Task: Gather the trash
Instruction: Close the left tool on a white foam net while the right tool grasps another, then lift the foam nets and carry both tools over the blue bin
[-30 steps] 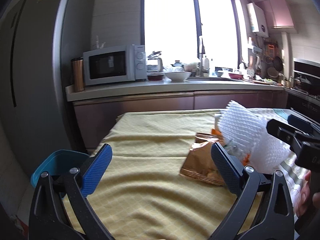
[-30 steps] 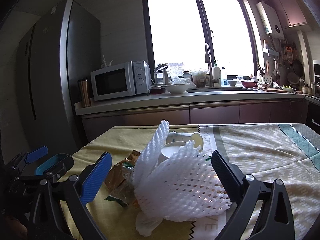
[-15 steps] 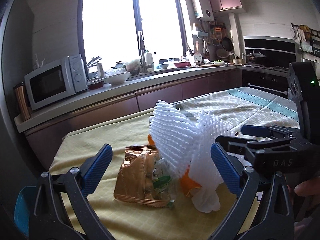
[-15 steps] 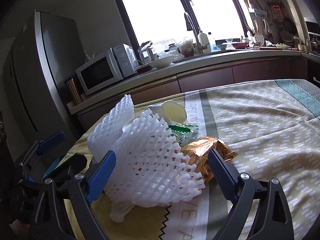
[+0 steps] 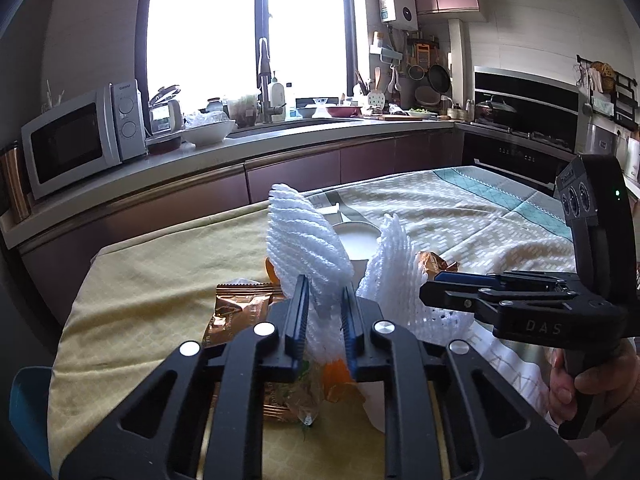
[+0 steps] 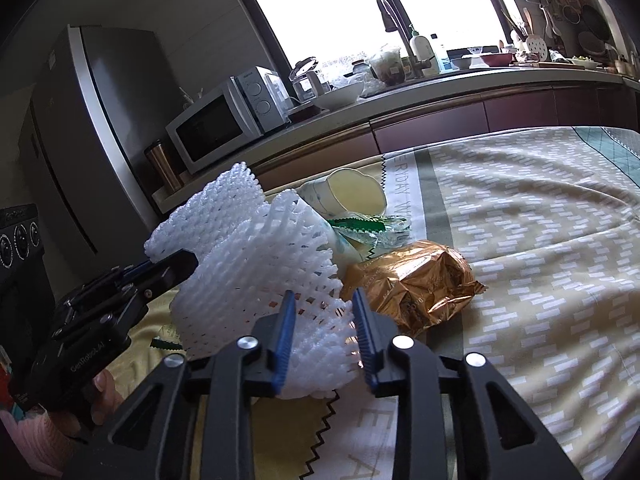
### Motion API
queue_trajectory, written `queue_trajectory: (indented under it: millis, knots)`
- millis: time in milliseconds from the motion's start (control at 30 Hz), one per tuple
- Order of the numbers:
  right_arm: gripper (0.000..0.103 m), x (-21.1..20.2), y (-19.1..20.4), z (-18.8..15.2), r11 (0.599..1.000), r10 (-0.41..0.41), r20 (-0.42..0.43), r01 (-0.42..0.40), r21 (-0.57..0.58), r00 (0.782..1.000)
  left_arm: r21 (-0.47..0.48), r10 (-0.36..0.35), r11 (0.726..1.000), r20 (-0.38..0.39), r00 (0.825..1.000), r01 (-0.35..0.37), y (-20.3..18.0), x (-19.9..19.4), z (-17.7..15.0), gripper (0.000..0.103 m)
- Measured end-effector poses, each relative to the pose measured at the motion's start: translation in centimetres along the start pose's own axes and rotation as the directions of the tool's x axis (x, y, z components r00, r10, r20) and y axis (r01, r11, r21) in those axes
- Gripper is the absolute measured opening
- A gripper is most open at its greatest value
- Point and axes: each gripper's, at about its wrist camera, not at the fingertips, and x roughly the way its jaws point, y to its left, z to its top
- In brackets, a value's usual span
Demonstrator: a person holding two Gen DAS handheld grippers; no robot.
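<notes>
- The left gripper [image 5: 324, 320] has just been closing and now pinches the lower end of one white foam fruit net [image 5: 308, 248], its blue pads pressed into the mesh
- The right gripper [image 6: 325, 336] has likewise just been closing; its pads squeeze the base of a second foam net [image 6: 256, 264], so both jaws are clenched on foam
- Both nets stand on the tablecloth [image 6: 540, 240] in the middle of the trash pile, not yet lifted clear of it
- Judged from the pile, collecting has barely begun: a gold foil snack bag [image 6: 416, 280], a second gold wrapper [image 5: 236, 308], a tipped paper cup [image 6: 348, 196], a green-edged plastic wrapper [image 6: 372, 228] and an orange scrap [image 5: 336, 376] all lie on the cloth
- A blue bin [image 5: 28, 412] shows at the table's left edge, likely where the trash goes
- Readable writing: "Galanz" on the microwave [image 5: 80, 140], "DAS" on the right gripper's body, "GenRobot.AI" on the left gripper's body, and part of a printed word on the cloth, seemingly "ERYDAY"
</notes>
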Motion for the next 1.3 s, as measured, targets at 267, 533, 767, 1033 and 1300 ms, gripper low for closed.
queue_trajectory:
  millis: [267, 533, 767, 1033, 1300]
  knots:
    - [0.007, -1.4, 1.1, 0.4, 0.998, 0.040, 0.029, -0.039, -0.039, 0.999, -0.068, -0.017, 0.998, 0.035, 0.999, 0.019, 2.1, -2.6, 0.3, 0.013]
    - [0.058, -1.0, 1.9, 0.4, 0.997, 0.062, 0.006, -0.061, -0.040, 0.998, -0.124, 0.021, 0.992, 0.051, 0.998, -0.015, 4.7, -4.5, 0.0, 0.013]
    - [0.030, 0.5, 3.4, -0.5, 0.990, 0.076, -0.075, -0.084, -0.112, 0.994, -0.160, 0.056, 0.986, 0.057, 0.997, -0.046, 6.4, -5.9, -0.6, 0.013]
    - [0.002, -0.2, 5.1, -0.7, 0.979, 0.115, -0.082, -0.127, -0.162, 0.990, -0.203, 0.097, 0.976, 0.078, 0.992, -0.080, 8.9, -8.3, -1.0, 0.013]
    - [0.002, -1.3, 7.1, 0.3, 0.965, 0.184, -0.052, -0.191, -0.180, 0.981, -0.236, 0.162, 0.962, 0.102, 0.981, -0.135, 11.4, -11.1, -1.3, 0.013]
